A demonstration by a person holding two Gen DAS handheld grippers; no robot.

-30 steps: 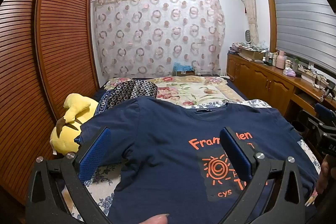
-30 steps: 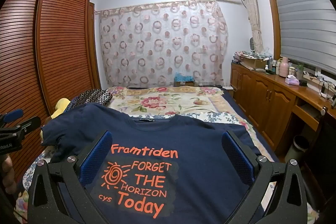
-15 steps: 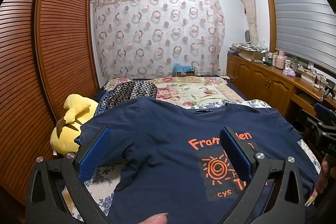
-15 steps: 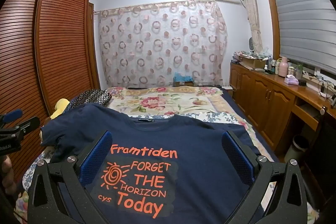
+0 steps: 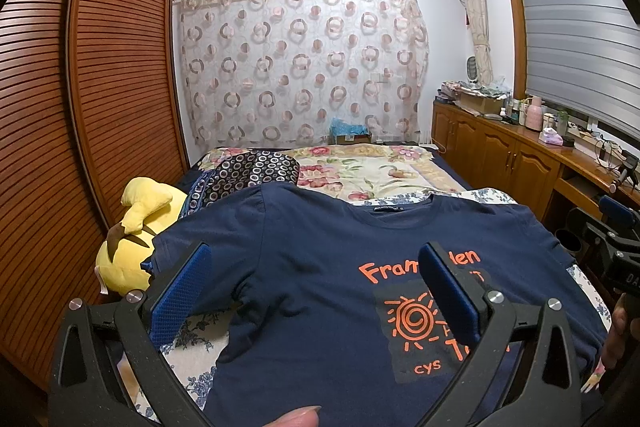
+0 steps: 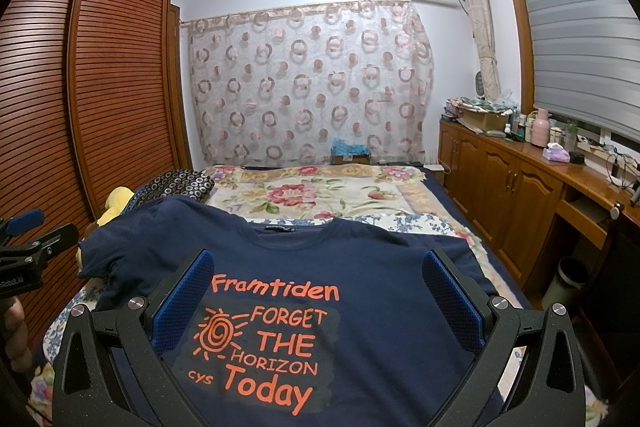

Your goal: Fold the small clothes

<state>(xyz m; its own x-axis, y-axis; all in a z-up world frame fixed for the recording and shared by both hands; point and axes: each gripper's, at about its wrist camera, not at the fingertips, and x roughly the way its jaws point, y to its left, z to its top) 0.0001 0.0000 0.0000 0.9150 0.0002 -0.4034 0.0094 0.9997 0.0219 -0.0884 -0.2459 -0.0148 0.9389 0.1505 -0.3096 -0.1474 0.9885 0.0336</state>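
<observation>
A navy T-shirt (image 5: 320,267) with orange print lies spread face up on the bed, collar pointing away; it also fills the right wrist view (image 6: 360,287). My left gripper (image 5: 316,283) is open and empty, held above the shirt's left half near the left sleeve. My right gripper (image 6: 316,287) is open and empty, held above the printed chest. The right gripper shows at the right edge of the left wrist view (image 5: 608,239). The left gripper shows at the left edge of the right wrist view (image 6: 32,243).
The bed (image 5: 372,171) has a floral cover. A yellow plush toy (image 5: 132,247) and a patterned pillow (image 5: 256,167) lie at its left side by the slatted wardrobe (image 5: 80,107). Wooden cabinets (image 6: 520,187) with clutter run along the right; a bin (image 6: 568,279) stands below.
</observation>
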